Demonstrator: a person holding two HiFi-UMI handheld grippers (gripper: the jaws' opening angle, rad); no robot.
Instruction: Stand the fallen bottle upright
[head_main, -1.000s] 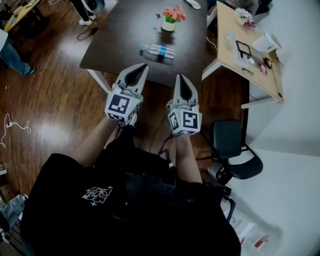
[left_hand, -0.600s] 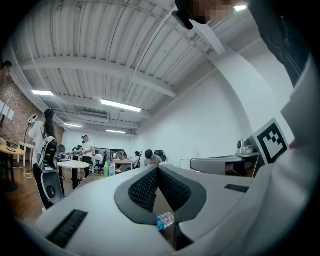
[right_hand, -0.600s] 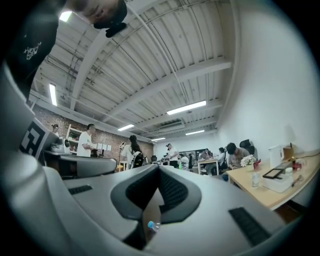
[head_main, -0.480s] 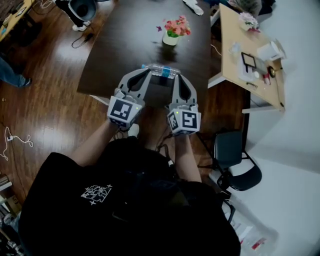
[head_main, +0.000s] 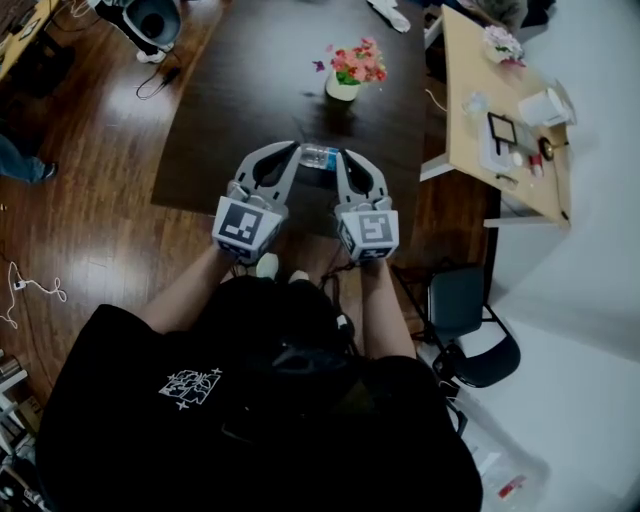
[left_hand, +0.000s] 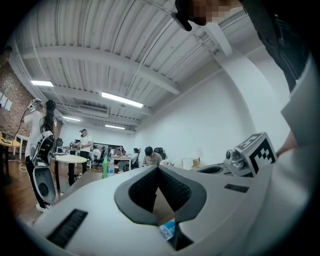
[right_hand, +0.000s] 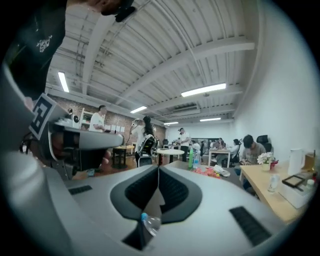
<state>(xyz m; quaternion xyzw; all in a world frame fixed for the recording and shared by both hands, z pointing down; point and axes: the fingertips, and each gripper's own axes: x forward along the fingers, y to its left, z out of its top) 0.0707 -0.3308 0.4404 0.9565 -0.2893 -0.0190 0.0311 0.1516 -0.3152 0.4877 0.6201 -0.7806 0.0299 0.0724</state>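
A clear plastic bottle (head_main: 320, 155) with a blue label lies on its side near the front edge of the dark table (head_main: 250, 90). My left gripper (head_main: 297, 148) is shut with nothing in it, its tips by the bottle's left end. My right gripper (head_main: 341, 155) is also shut and holds nothing, its tips at the bottle's right end. Only the bottle's middle shows between them. In the left gripper view the blue label (left_hand: 167, 229) peeks below the closed left gripper (left_hand: 158, 168). In the right gripper view the blue-capped bottle end (right_hand: 149, 223) shows under the closed right gripper (right_hand: 158, 166).
A white pot of pink flowers (head_main: 347, 78) stands further back on the table. A light wooden desk (head_main: 470, 150) with small items is at the right, and a black chair (head_main: 470, 325) is below it. People sit and stand at tables in the room beyond.
Both grippers have moved forward from in front of the table to over its front edge. Their tips now flank the bottle, which was fully visible and is now partly covered.
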